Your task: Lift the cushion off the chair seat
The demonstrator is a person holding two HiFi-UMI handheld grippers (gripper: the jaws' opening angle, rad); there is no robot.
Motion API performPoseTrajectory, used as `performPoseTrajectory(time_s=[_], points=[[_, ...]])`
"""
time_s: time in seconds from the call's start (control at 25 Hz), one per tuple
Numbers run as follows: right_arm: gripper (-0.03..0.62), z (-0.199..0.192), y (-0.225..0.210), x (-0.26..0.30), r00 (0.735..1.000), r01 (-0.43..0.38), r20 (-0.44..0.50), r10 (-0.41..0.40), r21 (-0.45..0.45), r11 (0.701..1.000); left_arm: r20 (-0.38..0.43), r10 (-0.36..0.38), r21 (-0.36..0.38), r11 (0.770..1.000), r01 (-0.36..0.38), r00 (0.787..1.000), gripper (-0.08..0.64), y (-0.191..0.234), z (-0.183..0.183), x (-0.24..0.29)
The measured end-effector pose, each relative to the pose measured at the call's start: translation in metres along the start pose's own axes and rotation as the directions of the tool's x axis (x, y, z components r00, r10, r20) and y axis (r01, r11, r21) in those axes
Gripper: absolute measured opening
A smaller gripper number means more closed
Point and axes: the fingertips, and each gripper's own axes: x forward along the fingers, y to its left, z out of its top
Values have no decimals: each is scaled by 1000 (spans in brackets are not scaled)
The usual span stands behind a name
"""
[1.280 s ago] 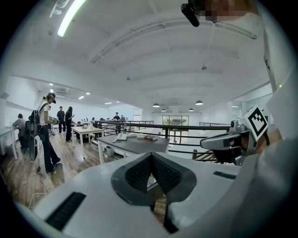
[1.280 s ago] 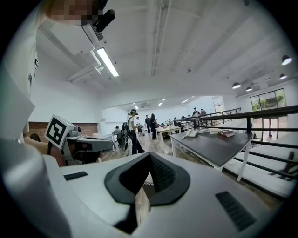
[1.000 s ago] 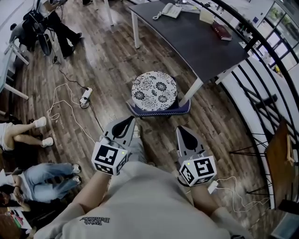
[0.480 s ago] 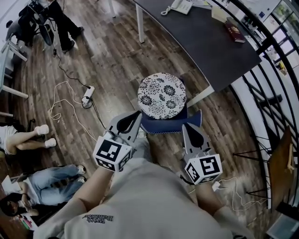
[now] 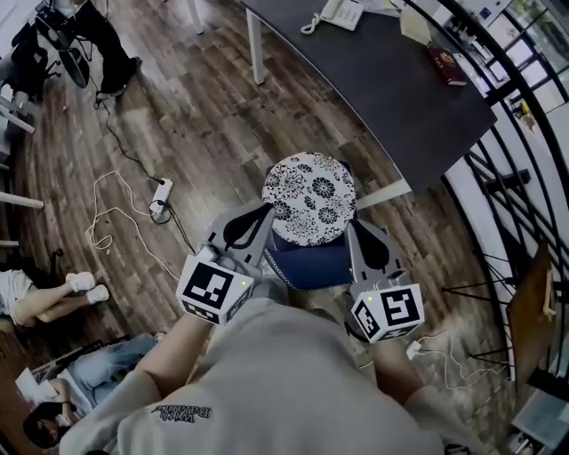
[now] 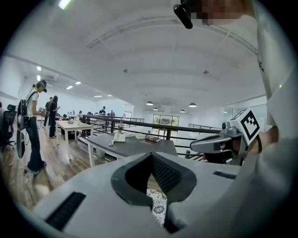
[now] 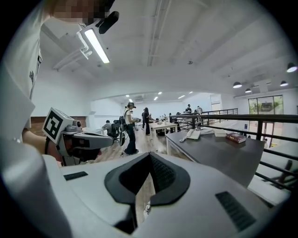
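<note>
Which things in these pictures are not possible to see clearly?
Head view: chair legs, hidden under the floral cushion and blue seat.
Left gripper view: most of the cushion, behind the shut left gripper.
Right gripper view: title of the book, too small.

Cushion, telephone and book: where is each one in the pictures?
cushion [image 5: 309, 197], head view, middle of its floral top.
telephone [image 5: 342, 11], head view, on its body.
book [image 5: 444, 65], head view, on its cover.
</note>
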Motion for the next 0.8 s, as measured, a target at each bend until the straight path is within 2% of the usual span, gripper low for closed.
performPoseTrajectory(time_s=[0.28,0.6,0.8], points=[[3,27,-4,40,999,47,24,-47,-6,999,66,-34,21,999,33,997,3,39,27,17],[3,30,-5,70,1000,-7,9,7,-30,1000,56,4,2,1000,-4,998,3,58,23,24],[3,16,-12,84,999,-43,-32,41,-34,999,7,31,-27,999,-31,999,3,63,11,30]])
